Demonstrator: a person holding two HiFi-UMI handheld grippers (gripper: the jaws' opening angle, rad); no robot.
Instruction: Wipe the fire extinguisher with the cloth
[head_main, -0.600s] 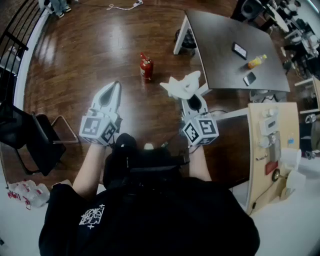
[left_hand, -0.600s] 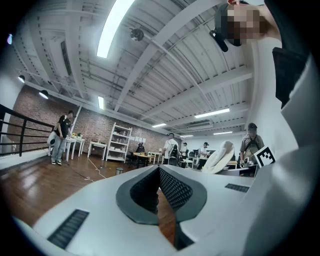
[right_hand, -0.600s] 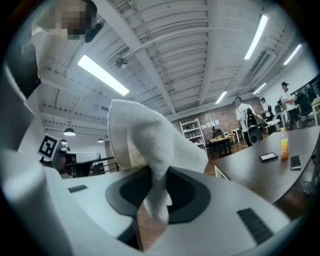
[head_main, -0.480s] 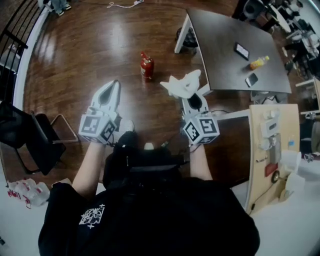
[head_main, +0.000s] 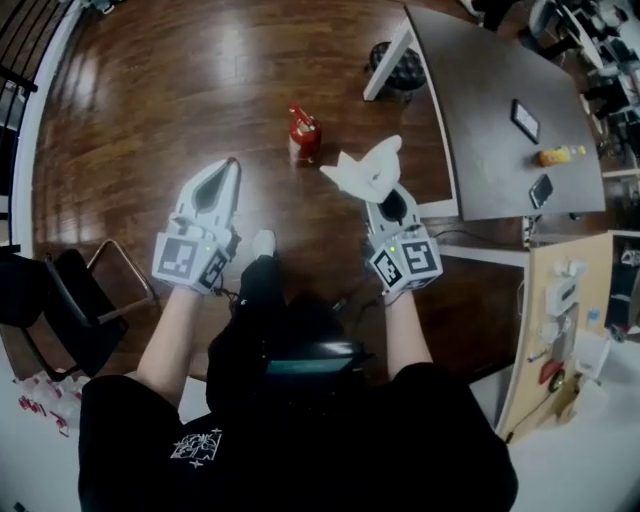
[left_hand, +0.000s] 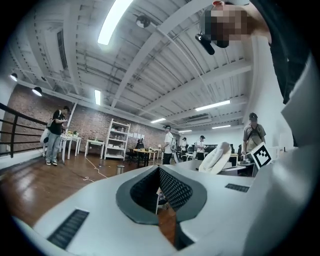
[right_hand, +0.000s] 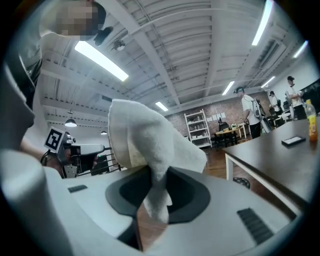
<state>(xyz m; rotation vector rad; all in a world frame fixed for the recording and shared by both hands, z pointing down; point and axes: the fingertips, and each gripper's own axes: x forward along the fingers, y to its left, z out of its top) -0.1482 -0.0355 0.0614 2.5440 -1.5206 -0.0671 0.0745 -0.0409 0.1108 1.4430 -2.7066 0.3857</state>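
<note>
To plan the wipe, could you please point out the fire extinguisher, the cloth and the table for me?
fire extinguisher (head_main: 303, 137), head view, on its red body.
cloth (head_main: 365, 168), head view, on the middle of the white bunch.
table (head_main: 478, 120), head view, on a bare part of its dark top.

Black short-sleeved shirt (head_main: 300, 455), white print (head_main: 196, 447)

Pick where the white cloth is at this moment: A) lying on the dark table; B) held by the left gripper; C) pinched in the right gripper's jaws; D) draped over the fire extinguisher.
C: the right gripper view shows the cloth clamped between the jaws of the right gripper, its loose part fanning out past the tips.
</note>
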